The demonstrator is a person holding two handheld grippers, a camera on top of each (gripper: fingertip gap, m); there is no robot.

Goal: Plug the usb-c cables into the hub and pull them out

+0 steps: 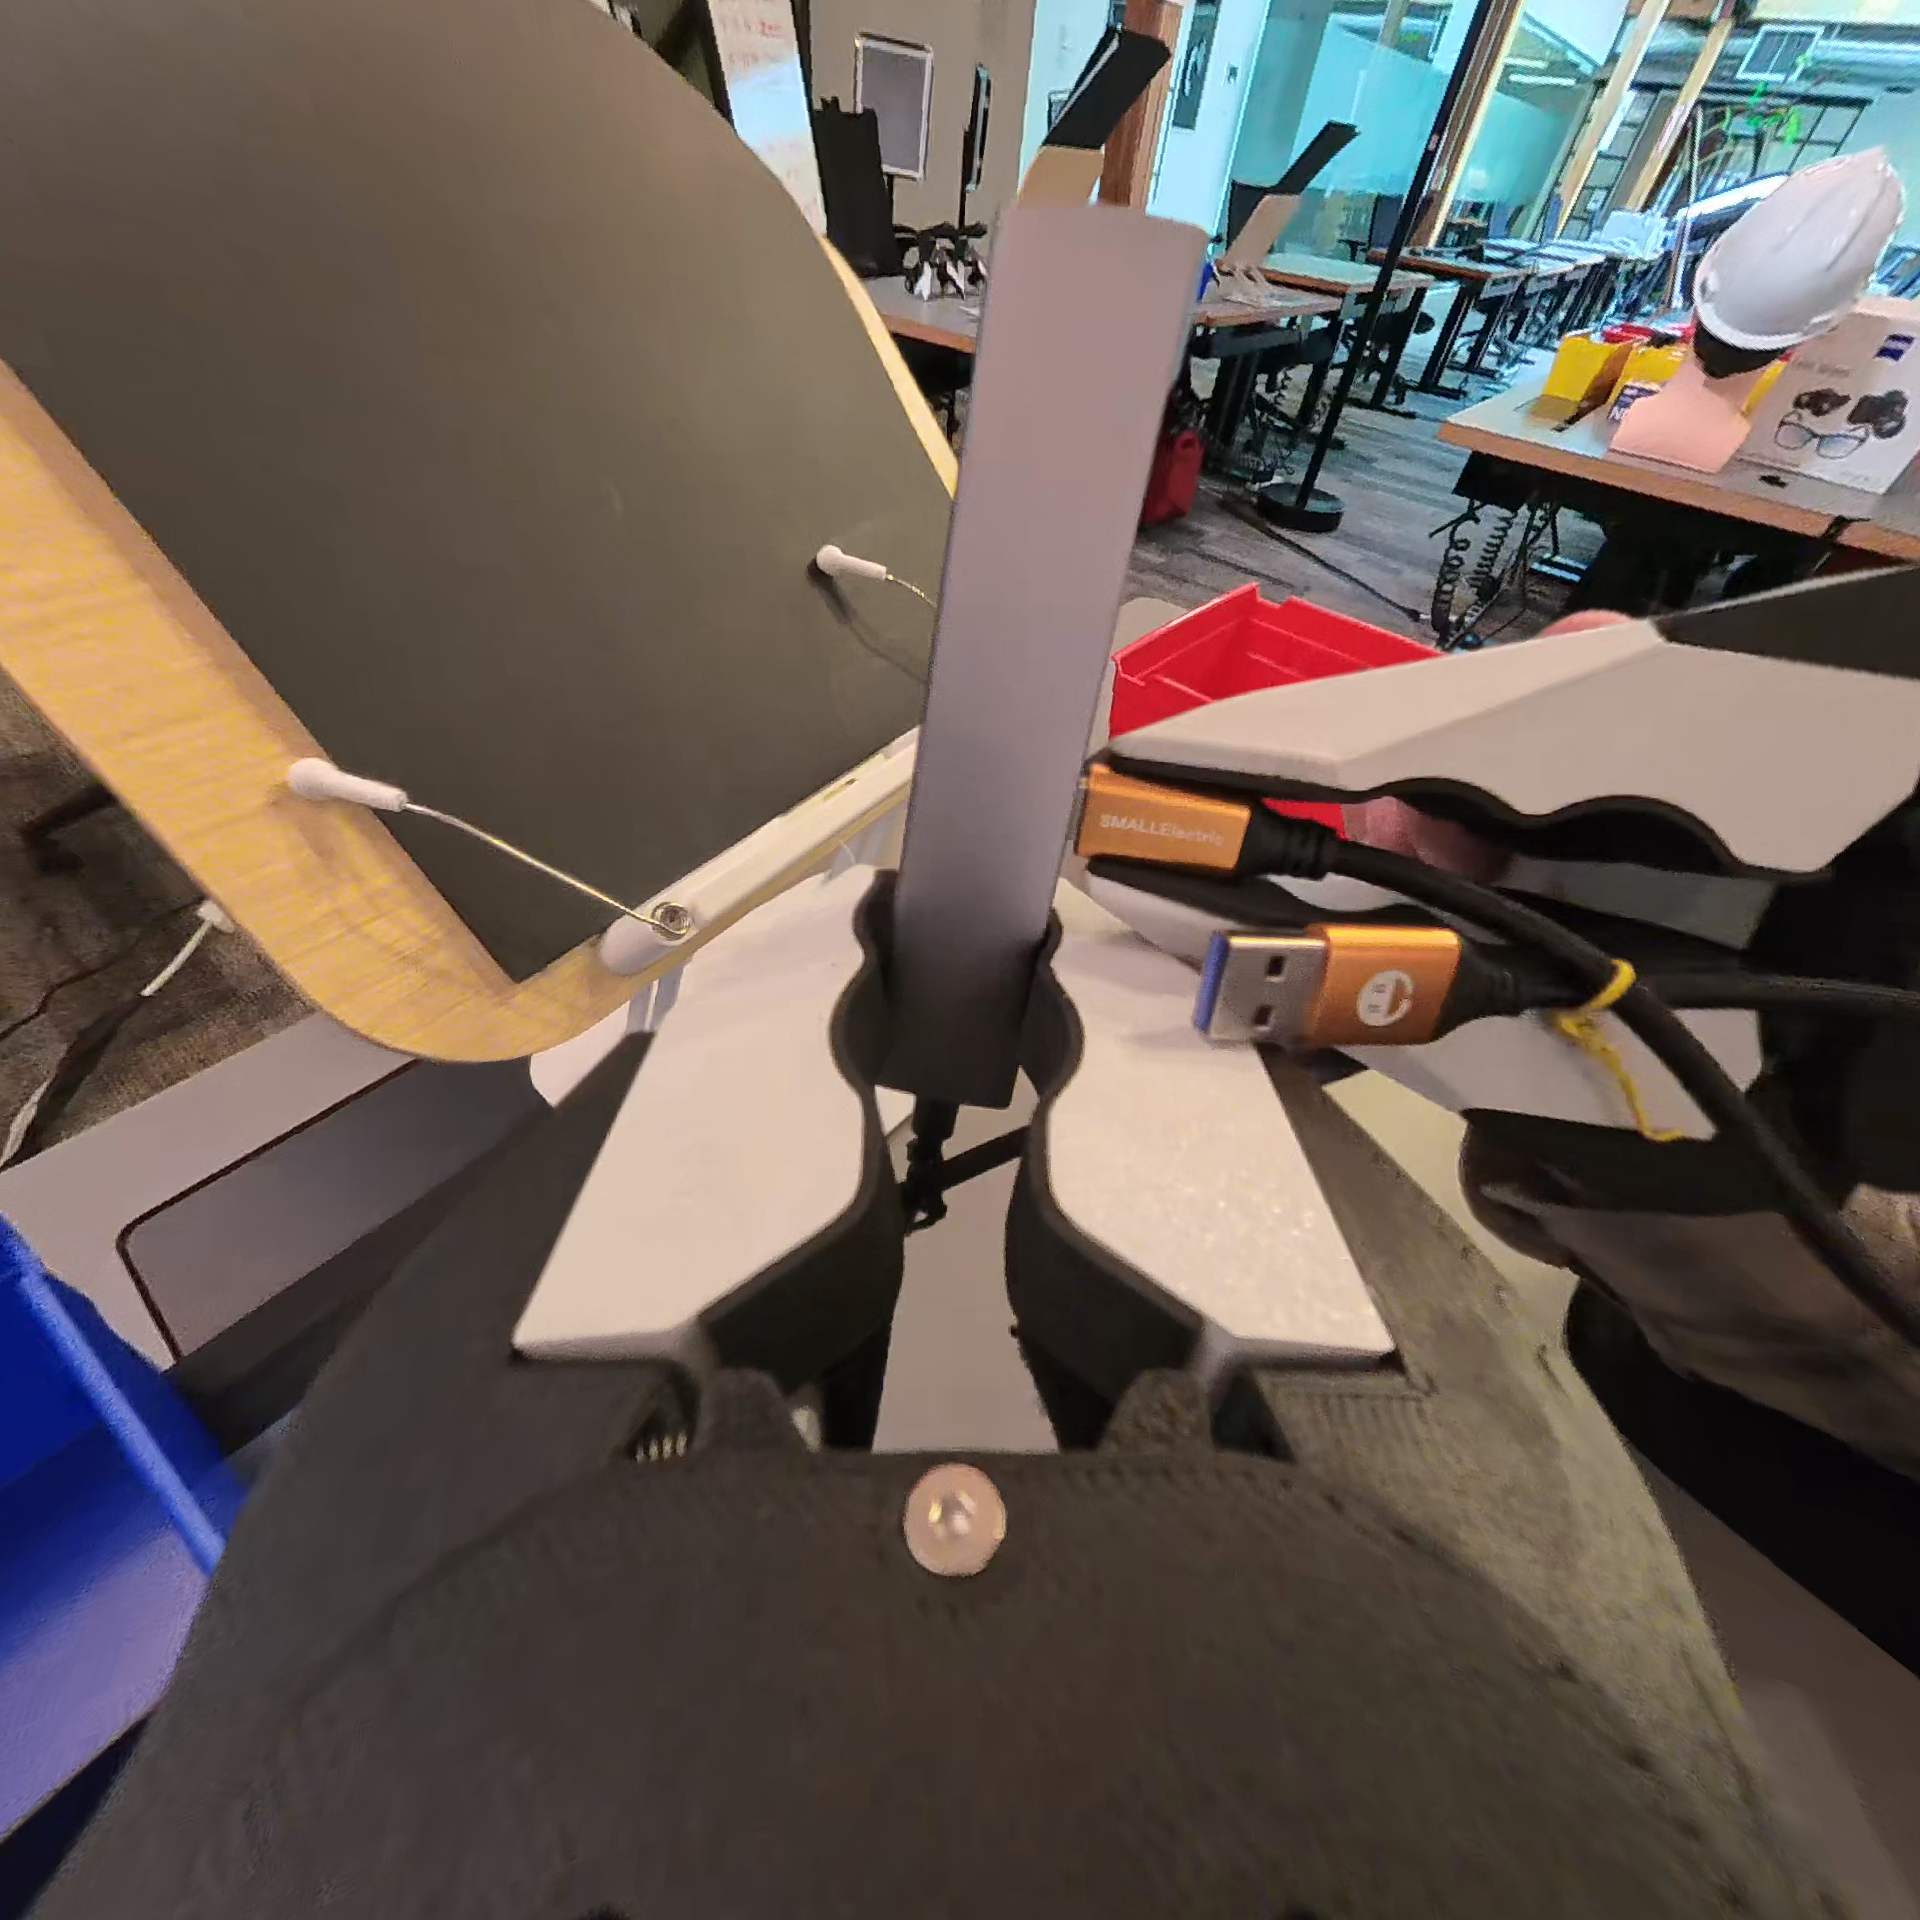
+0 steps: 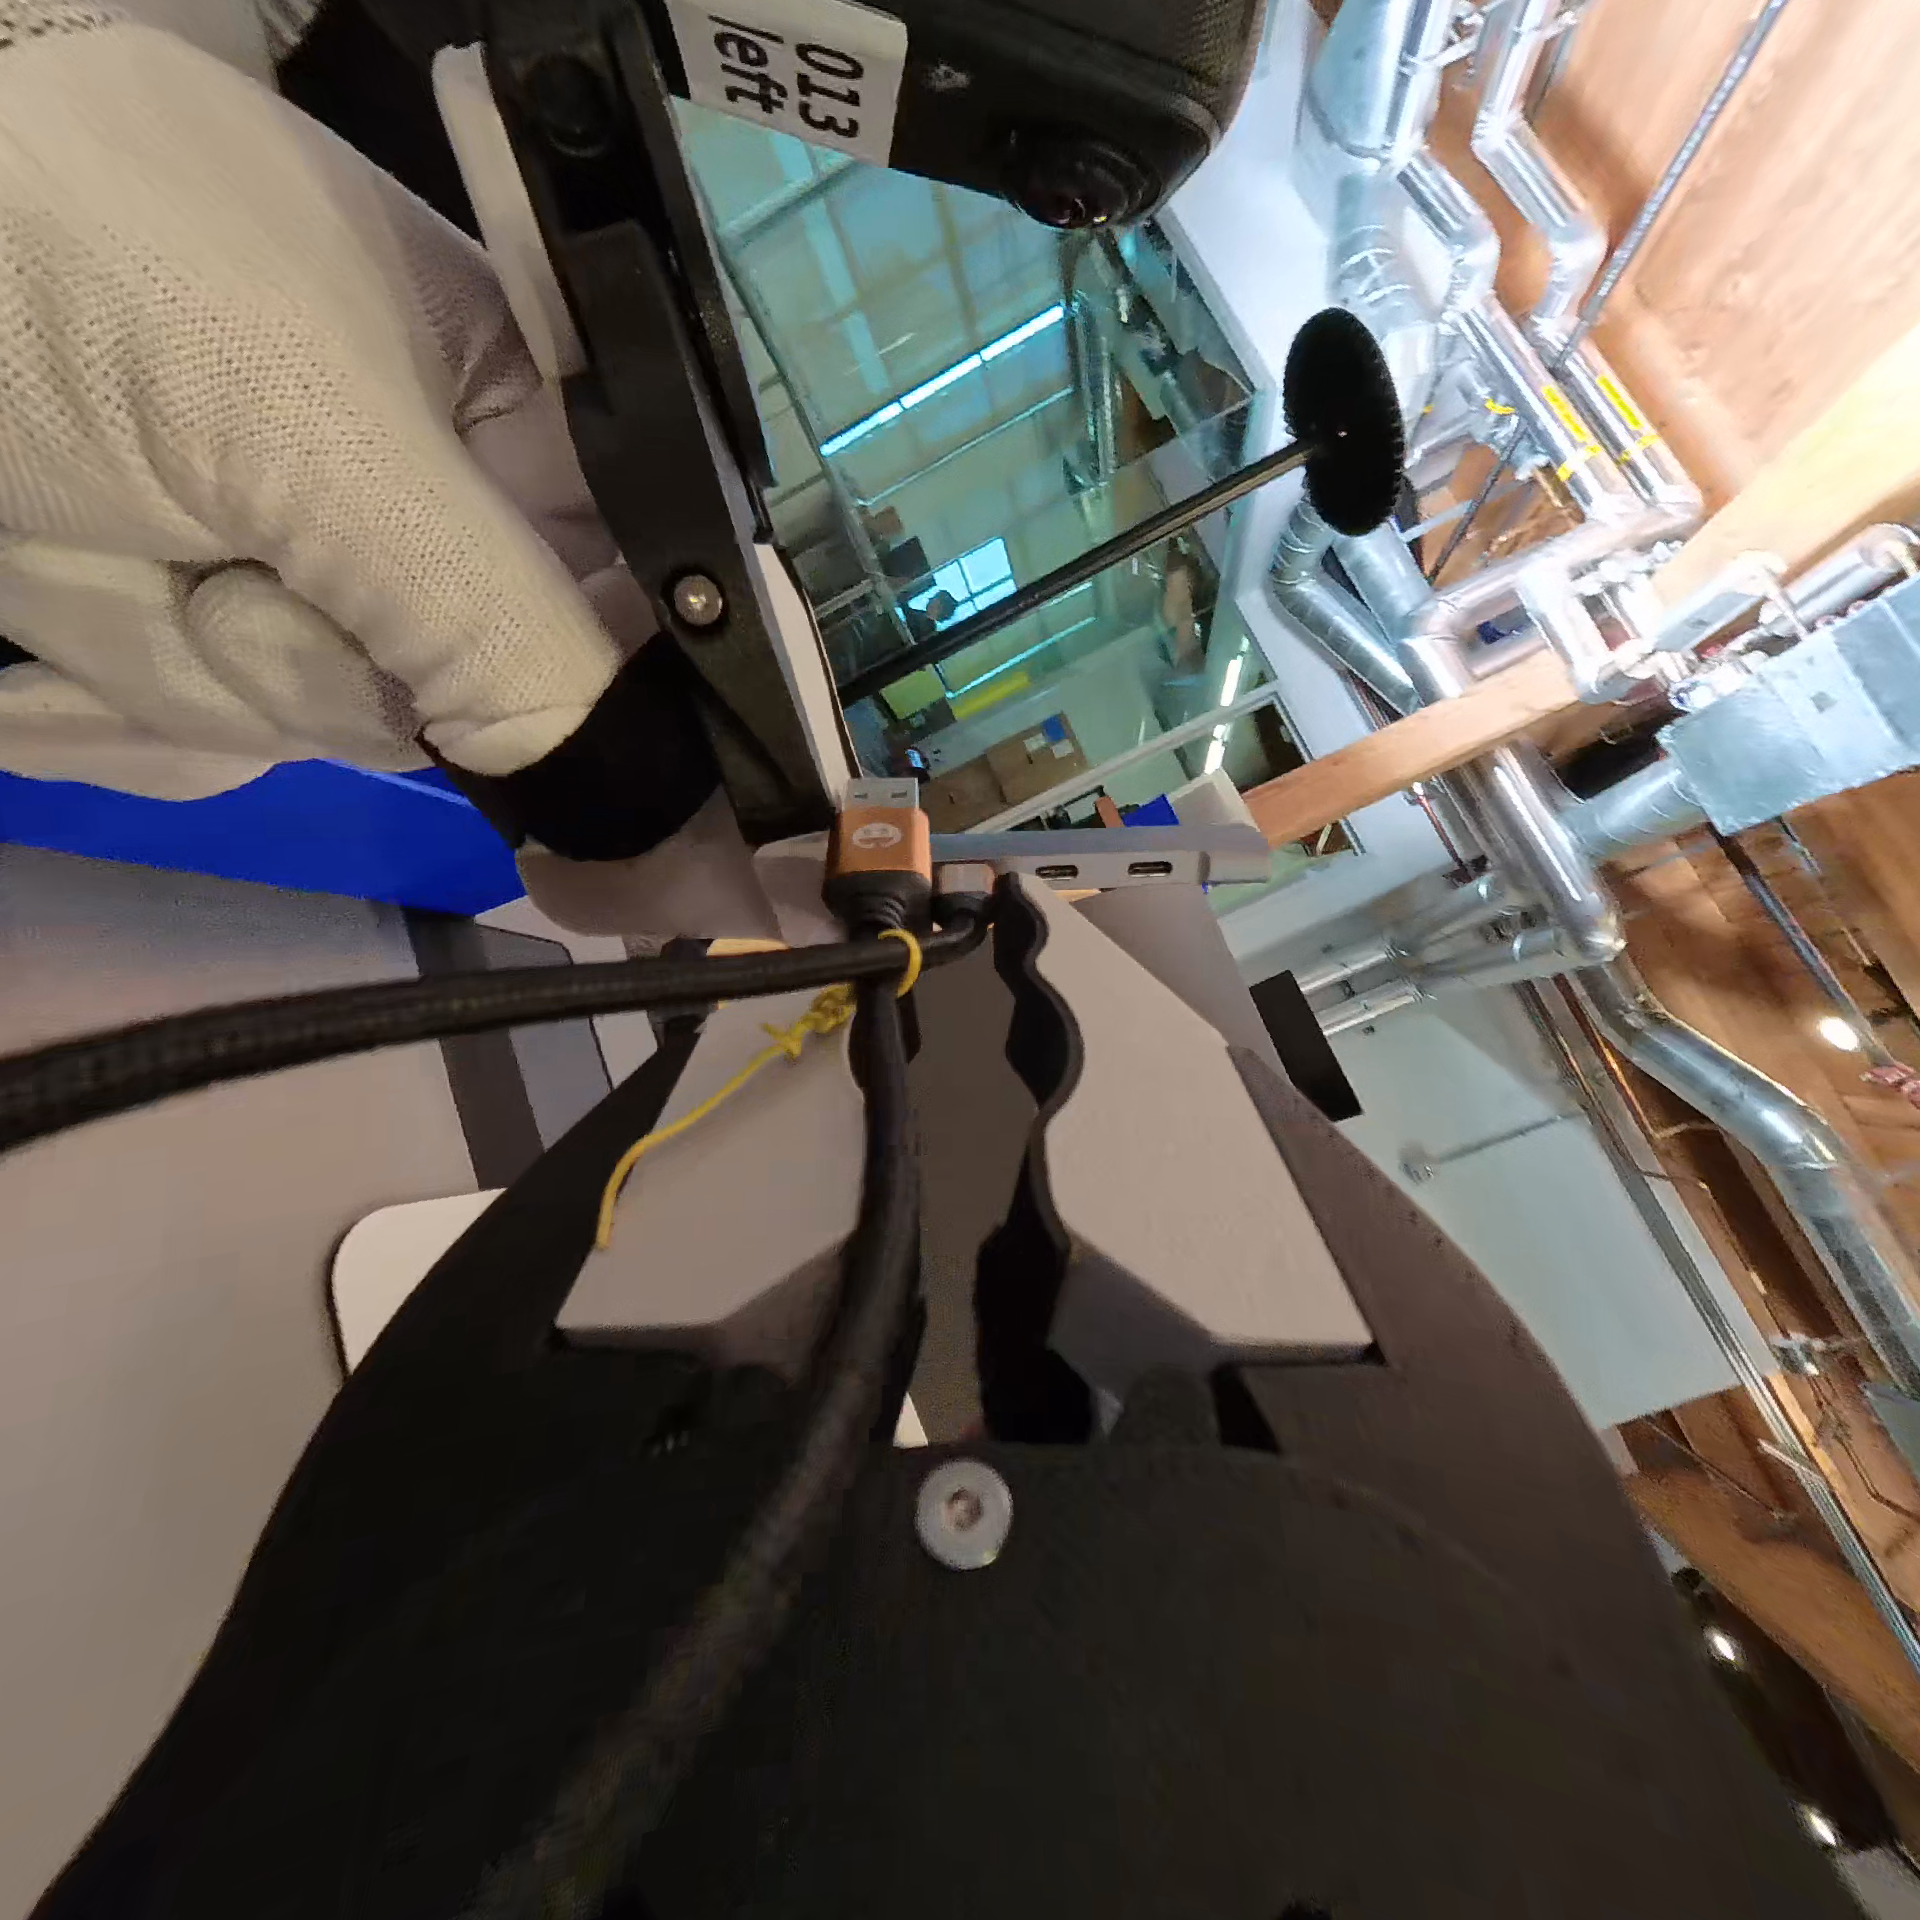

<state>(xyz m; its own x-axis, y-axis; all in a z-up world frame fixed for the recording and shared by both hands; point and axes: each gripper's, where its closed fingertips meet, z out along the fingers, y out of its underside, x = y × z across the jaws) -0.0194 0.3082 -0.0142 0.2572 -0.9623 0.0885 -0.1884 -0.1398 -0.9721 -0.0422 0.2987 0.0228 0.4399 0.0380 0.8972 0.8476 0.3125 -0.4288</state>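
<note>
My left gripper is shut on the grey hub and holds its lower end, so the flat slab stands upright. My right gripper comes in from the right, shut on an orange usb-c plug whose tip meets the hub's right edge; how deep it sits is hidden. A second orange plug with a bare metal end hangs free below, tied to the black cable by a yellow string. In the right wrist view my right gripper is at the hub, beside two empty ports.
A red bin stands behind the hub and a blue bin at the lower left. A black board with a wooden edge leans at the left. A gloved hand holds the left gripper. Work tables stand far behind. Less than 4 cm separates the two grippers' tips.
</note>
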